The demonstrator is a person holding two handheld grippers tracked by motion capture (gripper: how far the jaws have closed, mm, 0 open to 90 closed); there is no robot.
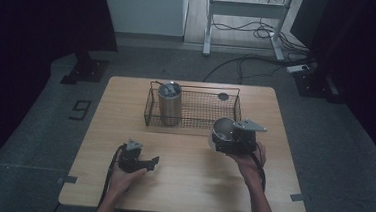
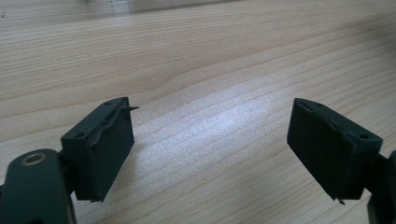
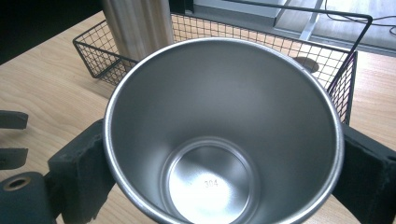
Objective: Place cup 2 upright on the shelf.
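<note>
Right claw (image 1: pixel 234 139) clamped on the shiny stainless-steel cup (image 3: pixel 224 140), one black pad pressed to each side just below the rim. Cup (image 1: pixel 222 128) held off the wooden counter (image 1: pixel 185 181), just in front of the near right corner of the black wire-mesh basket (image 1: pixel 197 87), mouth turned back toward the person. Left claw (image 1: pixel 147 162) low over the near left of the counter, well apart from the cup, pads spread with nothing between them (image 2: pixel 210 116).

Judged step: carrying the cup into the basket. Best done by lifting until the base clears the top wire before crossing the wall. Keep a firm squeeze, since smooth tapered steel probably slips easily. Aim for the free mesh on the right, away from the tall brushed-metal cylinder (image 1: pixel 169 104) standing at the basket's left end, and clear of the small dark round piece (image 1: pixel 223 96) by the far wall. Level the cup, lower until it rests on the mesh, then release.
</note>
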